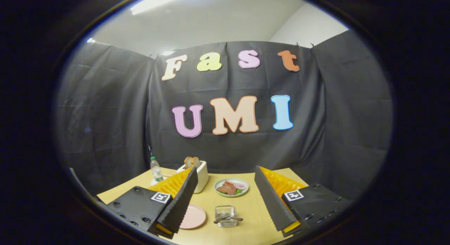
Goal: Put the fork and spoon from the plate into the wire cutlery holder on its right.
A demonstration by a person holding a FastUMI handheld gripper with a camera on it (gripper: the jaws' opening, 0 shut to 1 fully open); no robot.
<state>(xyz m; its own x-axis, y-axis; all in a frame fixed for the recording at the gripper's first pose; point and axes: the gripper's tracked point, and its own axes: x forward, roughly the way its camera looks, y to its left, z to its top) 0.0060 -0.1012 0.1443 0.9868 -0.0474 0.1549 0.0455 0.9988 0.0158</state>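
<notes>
cutlery holder between parted tongs, seemingly

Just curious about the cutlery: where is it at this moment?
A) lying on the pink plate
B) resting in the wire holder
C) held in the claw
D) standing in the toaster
B: the cutlery lies across the wire holder, beside the bare pink plate, while the claw hangs open above the table.

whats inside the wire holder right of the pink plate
Cutlery lies in the wire cutlery holder, handles poking over its rim; which pieces, I cannot tell. The pink plate looks bare. The gripper hangs open above the table.
</notes>
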